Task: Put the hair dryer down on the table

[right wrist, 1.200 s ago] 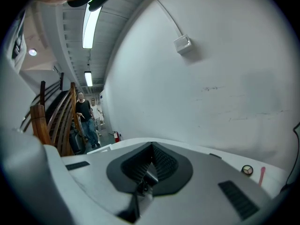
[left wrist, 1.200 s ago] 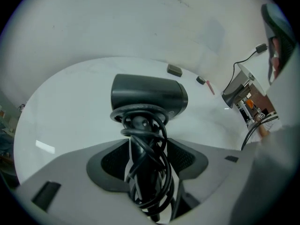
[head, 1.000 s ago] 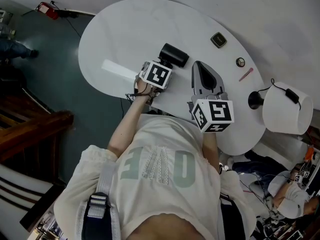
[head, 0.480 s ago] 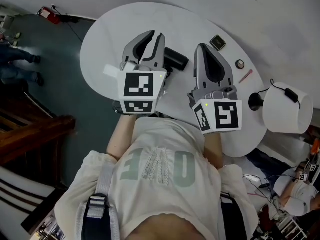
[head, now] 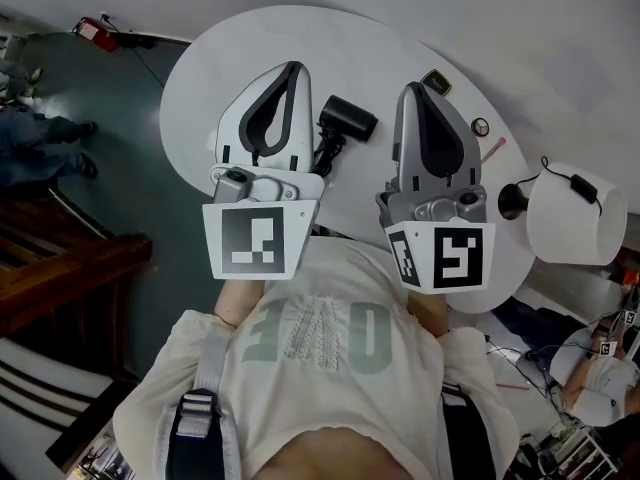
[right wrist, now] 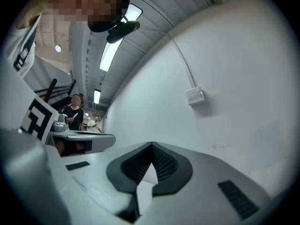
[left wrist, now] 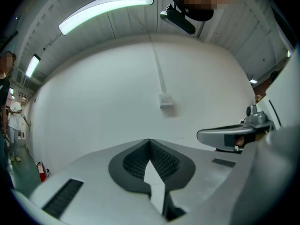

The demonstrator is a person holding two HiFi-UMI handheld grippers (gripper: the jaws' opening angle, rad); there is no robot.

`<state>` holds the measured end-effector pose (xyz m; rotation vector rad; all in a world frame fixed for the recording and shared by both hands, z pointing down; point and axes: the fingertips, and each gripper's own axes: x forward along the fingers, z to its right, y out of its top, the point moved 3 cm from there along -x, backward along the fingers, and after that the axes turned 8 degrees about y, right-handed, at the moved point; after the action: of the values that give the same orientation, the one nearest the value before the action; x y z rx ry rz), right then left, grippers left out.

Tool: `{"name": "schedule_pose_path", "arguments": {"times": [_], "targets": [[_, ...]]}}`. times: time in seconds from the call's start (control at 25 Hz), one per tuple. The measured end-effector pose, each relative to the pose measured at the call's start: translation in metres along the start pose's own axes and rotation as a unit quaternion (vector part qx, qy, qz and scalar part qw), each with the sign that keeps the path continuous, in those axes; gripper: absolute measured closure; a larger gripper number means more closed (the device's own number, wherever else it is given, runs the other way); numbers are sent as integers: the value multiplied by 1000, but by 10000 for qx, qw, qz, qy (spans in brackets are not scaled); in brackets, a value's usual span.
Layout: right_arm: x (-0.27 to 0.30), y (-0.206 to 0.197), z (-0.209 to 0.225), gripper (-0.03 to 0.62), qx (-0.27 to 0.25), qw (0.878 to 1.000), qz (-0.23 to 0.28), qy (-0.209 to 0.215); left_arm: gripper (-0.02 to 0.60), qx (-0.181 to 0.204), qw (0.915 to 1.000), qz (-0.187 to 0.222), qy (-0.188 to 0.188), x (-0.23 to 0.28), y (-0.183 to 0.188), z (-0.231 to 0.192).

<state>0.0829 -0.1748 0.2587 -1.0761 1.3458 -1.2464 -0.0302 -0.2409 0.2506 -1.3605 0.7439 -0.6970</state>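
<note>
Since the black hair dryer [head: 347, 118] lies already on the white oval desk [head: 200, 78], apart from both grippers, the task looks nearly finished, and the remaining risks are small ones. The left gripper [head: 291, 67] is clenched on nothing: in its own view the two pads meet at the tips and only the bare wall is behind them. The right gripper [head: 412, 90] is closed and empty in the same way. Both hover above the desk, with the dryer between them in the head view.

The main danger is probably the dryer's cord [head: 324, 154], which runs from the dryer toward the near edge of the desk, under the left gripper. If that gripper comes down or pulls back low, it could hook the cord and drag the dryer to the edge. The dryer's body looks rounded, so a light knock may also roll it.

For writing, the marker cubes carry only black and white square patterns. The person's shirt has large pale green letters, but from this angle they cannot be read with certainty. No brand is legible on the dryer.
</note>
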Motion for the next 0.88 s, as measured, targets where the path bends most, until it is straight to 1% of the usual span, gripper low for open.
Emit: {"name": "schedule_pose_path", "arguments": {"times": [0.24, 0.88], "targets": [[0, -2, -2, 597, 24, 10000, -50, 40, 575, 1, 9999, 85, -57, -2, 6, 4], [0, -1, -4, 597, 2, 9999, -51, 95, 575, 9, 9999, 167, -17, -6, 13, 1]]}}
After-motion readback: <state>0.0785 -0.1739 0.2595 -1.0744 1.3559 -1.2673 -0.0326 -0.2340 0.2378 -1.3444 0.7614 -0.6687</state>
